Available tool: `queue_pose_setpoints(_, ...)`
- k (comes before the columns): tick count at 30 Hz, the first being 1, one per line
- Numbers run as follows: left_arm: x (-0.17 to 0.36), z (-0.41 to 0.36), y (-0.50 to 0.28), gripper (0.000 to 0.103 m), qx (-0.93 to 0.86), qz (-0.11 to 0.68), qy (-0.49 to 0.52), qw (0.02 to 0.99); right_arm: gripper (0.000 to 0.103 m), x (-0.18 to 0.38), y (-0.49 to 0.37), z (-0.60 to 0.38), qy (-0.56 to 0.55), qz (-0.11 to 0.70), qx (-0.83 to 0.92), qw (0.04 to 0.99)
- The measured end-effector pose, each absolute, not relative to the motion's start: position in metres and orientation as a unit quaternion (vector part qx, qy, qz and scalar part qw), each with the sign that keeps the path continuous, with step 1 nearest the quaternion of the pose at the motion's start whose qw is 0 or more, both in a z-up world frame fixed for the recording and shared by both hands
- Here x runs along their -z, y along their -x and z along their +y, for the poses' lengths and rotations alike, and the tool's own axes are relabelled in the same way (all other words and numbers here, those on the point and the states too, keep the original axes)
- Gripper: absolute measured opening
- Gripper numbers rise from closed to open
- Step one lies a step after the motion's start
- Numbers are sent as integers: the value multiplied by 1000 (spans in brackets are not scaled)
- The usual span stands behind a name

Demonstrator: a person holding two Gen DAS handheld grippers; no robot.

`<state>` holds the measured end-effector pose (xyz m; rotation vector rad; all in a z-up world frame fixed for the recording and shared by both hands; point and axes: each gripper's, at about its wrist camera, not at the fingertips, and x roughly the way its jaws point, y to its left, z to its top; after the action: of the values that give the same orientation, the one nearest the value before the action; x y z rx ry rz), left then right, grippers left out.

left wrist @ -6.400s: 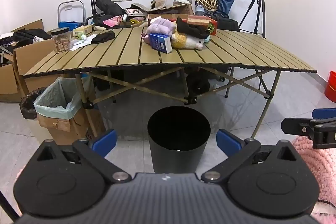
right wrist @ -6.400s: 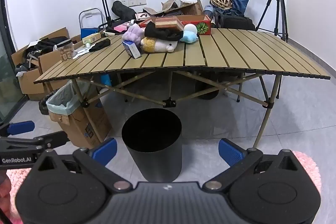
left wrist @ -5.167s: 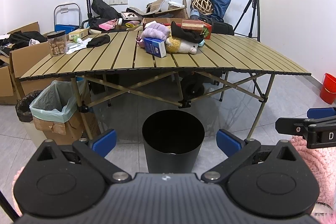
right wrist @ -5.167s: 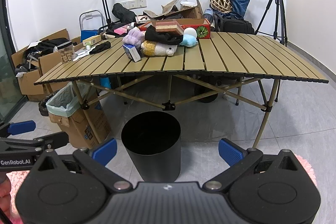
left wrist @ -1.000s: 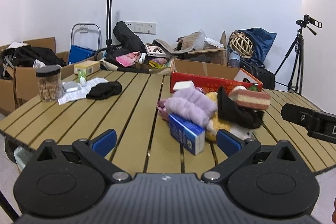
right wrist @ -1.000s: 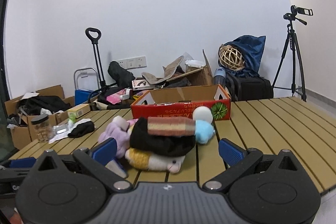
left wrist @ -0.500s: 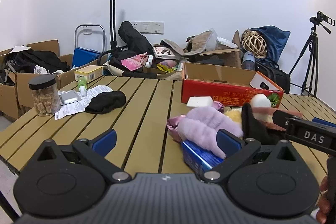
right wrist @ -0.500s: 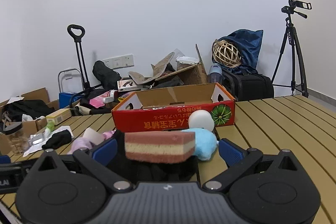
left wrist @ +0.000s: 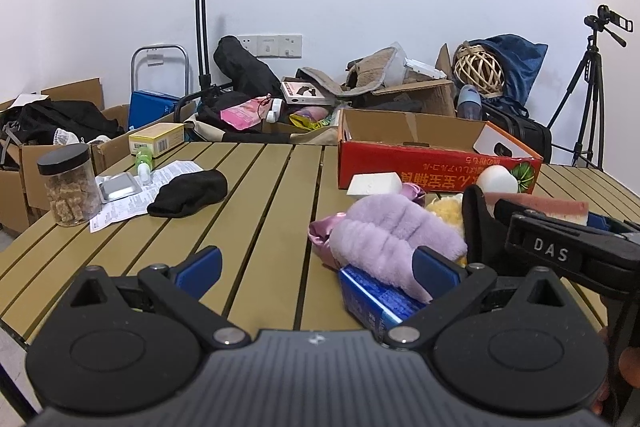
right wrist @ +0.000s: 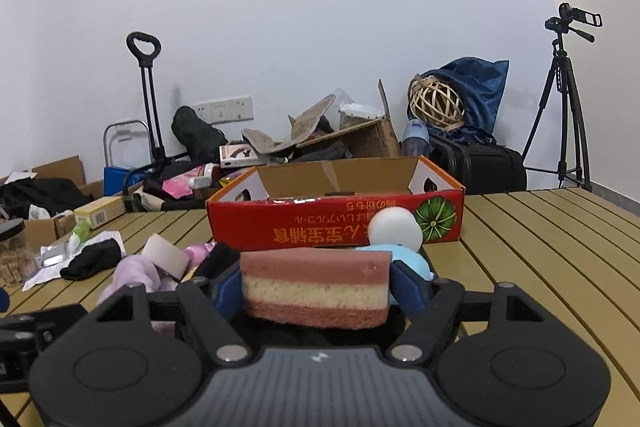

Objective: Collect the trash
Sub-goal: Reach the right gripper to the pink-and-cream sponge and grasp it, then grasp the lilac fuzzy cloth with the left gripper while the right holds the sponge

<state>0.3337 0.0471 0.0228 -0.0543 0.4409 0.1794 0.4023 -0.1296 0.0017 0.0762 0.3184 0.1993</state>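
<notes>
Slatted tan bench [left wrist: 260, 187], white wall behind, boxes and bags piled along it. My right fingers [right wrist: 316, 291] have just been closing and now sit on both ends of the pink-and-cream sponge [right wrist: 316, 287], on top of the pile by the red box [right wrist: 336, 227]. "DAS" shows on that gripper. Left fingers [left wrist: 316, 263] wide open, holding nothing. Right half of the bench is bare.

bare table slats [left wrist: 256, 211] left of the toy pile [left wrist: 394, 235], red box [right wrist: 336, 223] behind
</notes>
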Motion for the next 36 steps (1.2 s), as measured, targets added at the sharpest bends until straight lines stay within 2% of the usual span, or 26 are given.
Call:
queue_pose_setpoints(16,-22,20,-347,103,-58,194,24,979,72,-9,-371,-164,-75,97,-69,990)
queue_pose_setpoints(22,-14,8,-365,103,-81,204,-6,975,73,-6,-368,-177,-63,99,-61,991)
queue_pose_setpoints(36,1,13,-380,102,-62,215,25,974,73,-2,-361,-193,-54,101,-53,992)
